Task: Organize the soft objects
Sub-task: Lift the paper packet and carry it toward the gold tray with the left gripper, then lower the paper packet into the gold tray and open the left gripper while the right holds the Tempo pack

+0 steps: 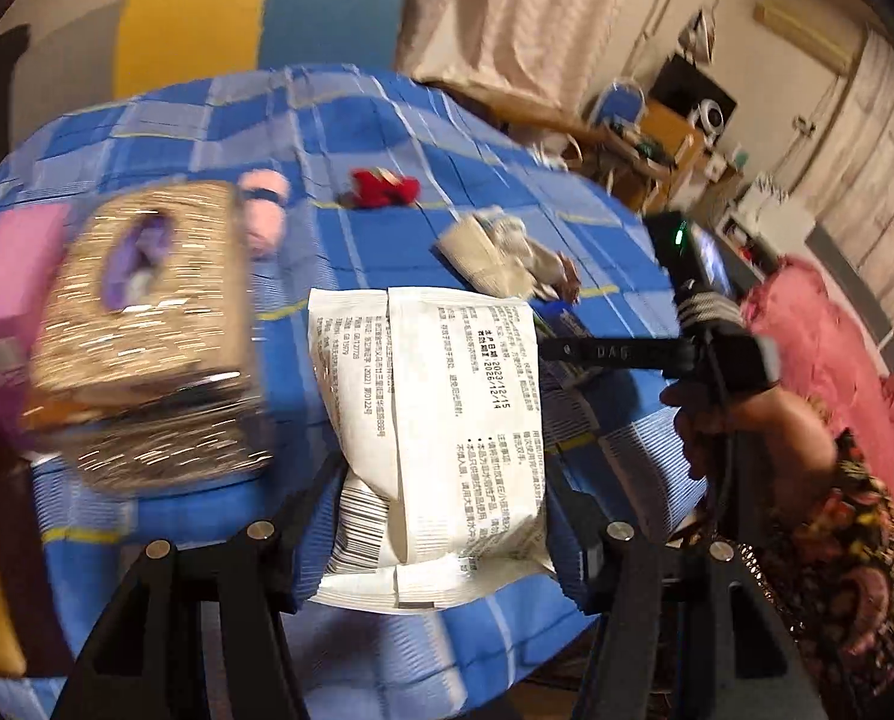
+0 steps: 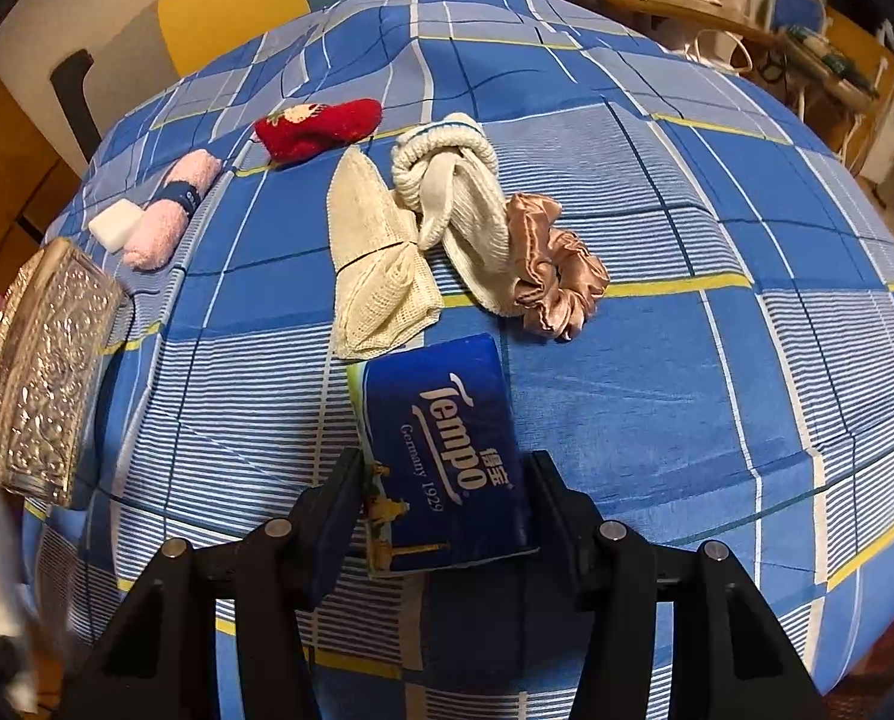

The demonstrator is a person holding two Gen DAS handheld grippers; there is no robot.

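Evidently, my left gripper (image 1: 441, 480) clamps the white wet-wipes pack (image 1: 441, 420) clear of the bedspread (image 2: 657, 420), while my right gripper (image 2: 444, 501) pinches the blue Tempo tissue pack (image 2: 444, 450) across its width for carrying.

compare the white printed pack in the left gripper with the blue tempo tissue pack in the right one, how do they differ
The white printed pack is white with small black text and a barcode; the Tempo tissue pack is dark blue with a large white logo. The white pack looks puffy and pillow-like, while the Tempo pack is a flat, neat rectangle. Both are soft wrapped packs, each sitting between a gripper's fingers, the left gripper and right gripper, over the blue checked bedsheet.
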